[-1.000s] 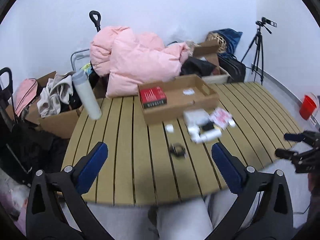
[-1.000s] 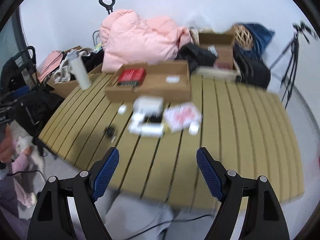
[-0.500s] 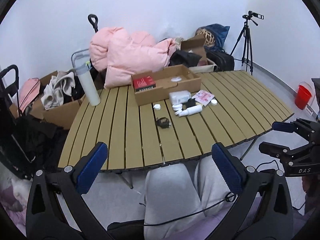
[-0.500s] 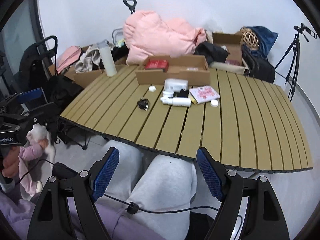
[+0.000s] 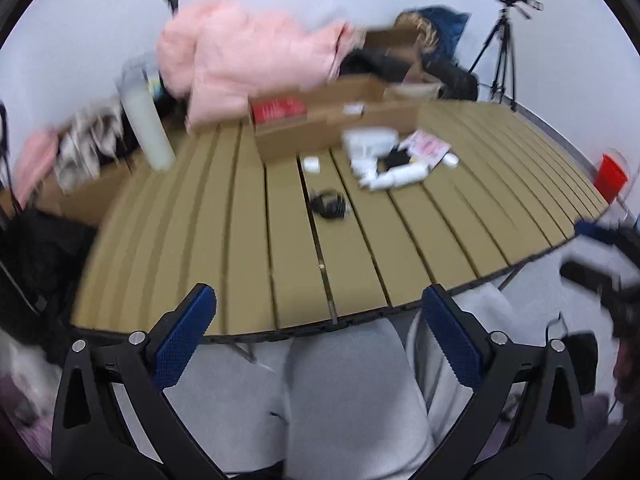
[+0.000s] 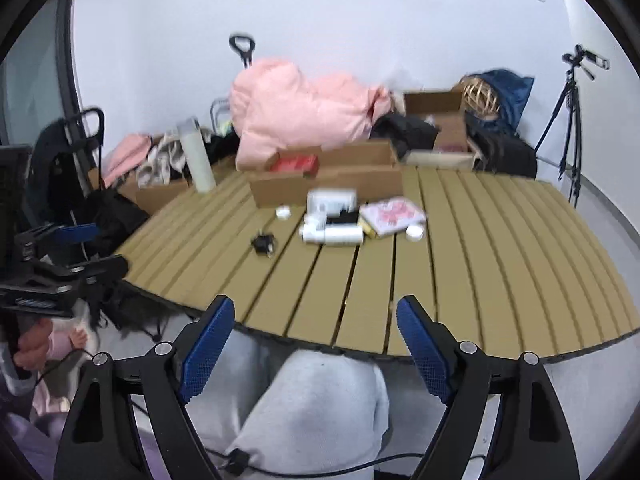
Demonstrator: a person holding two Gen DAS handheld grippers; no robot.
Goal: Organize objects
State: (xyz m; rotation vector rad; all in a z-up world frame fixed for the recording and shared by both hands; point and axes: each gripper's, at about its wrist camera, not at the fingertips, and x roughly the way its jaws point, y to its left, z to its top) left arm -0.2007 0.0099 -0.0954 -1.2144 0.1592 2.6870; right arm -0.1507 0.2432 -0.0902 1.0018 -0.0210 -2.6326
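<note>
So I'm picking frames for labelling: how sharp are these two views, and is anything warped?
Left wrist view: heavy motion smear on the carton, the white bottles and the black clip; only the left tongs are crisp. Right wrist view: milder blur, table slats readable. Both bow the table edge, fisheye style.

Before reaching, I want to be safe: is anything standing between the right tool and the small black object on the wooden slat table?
Nothing visible does. Only bare slats lie between the open right tool and the small black object; the white bottles lie beside it.

Slatted table [image 6: 480, 248], cardboard box [image 6: 332, 178] — white bottle [image 6: 340, 235], right gripper [image 6: 316, 320] gaping, empty
</note>
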